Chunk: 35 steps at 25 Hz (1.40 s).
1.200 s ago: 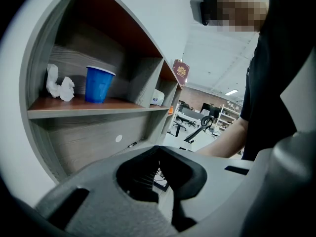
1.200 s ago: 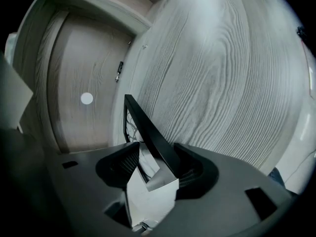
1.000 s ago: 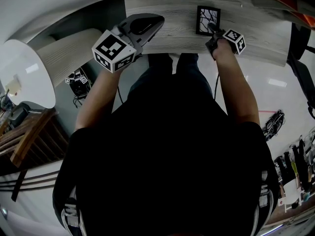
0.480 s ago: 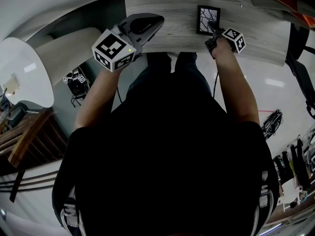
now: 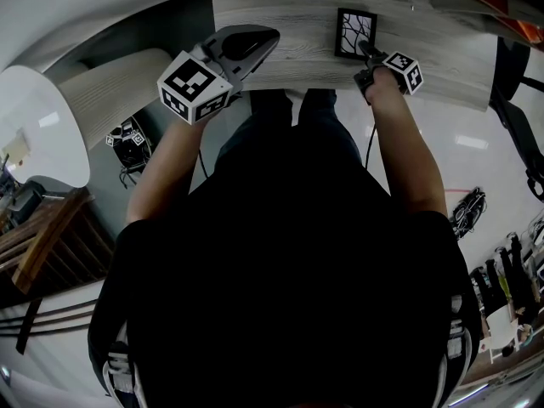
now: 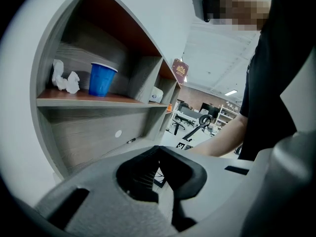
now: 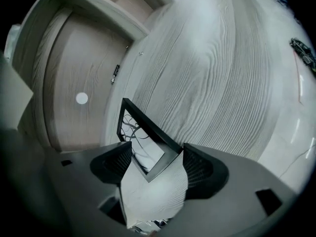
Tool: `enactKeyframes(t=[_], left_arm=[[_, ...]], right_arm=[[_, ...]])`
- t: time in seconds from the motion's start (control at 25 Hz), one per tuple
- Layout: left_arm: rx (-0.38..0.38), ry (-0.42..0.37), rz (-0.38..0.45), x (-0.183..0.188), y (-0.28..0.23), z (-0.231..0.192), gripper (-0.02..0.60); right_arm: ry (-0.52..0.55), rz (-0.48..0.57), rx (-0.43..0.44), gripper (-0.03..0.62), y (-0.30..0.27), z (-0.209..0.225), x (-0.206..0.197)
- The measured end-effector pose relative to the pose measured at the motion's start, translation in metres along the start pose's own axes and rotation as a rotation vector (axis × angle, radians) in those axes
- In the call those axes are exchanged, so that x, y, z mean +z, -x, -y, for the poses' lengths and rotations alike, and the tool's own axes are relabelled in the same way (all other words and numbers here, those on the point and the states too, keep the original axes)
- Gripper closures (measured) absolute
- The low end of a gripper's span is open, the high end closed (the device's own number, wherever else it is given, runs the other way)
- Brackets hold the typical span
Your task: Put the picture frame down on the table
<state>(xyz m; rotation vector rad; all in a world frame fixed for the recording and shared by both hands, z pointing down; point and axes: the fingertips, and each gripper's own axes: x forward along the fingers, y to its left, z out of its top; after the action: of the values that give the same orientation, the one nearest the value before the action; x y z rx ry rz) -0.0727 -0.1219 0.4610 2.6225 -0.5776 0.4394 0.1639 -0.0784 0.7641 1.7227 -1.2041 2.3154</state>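
A black picture frame with a branching line drawing lies flat on the pale wood-grain table, close to its near edge. My right gripper sits at the frame's near corner. In the right gripper view that corner of the frame rests between the jaws of the right gripper, which stand open and wide. My left gripper hovers over the table's near edge to the left, apart from the frame. In the left gripper view the left gripper is shut with nothing in it.
A shelf unit behind the table holds a blue cup and crumpled white paper. A round white table and wooden furniture stand at the left. Cables lie on the floor at the right.
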Motion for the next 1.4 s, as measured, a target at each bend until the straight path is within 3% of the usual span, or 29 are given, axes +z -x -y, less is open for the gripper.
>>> enactKeyframes(t=[0.6,1.16,1.4], left_arm=[[-0.003,0.01,-0.021,-0.005,-0.005,0.006,0.563],[-0.003,-0.008,0.007,0.01,-0.012,0.009,0.563],[0.001,-0.02,0.017,0.014,-0.009,0.015,0.563]], right_arm=[[-0.026,0.004,0.009,0.281,0.006,0.009,0.0],[-0.009,0.027,0.036,0.283,0.024,-0.008,0.018],[0.031,0.062,0.034,0.367,0.038,-0.016,0.027]])
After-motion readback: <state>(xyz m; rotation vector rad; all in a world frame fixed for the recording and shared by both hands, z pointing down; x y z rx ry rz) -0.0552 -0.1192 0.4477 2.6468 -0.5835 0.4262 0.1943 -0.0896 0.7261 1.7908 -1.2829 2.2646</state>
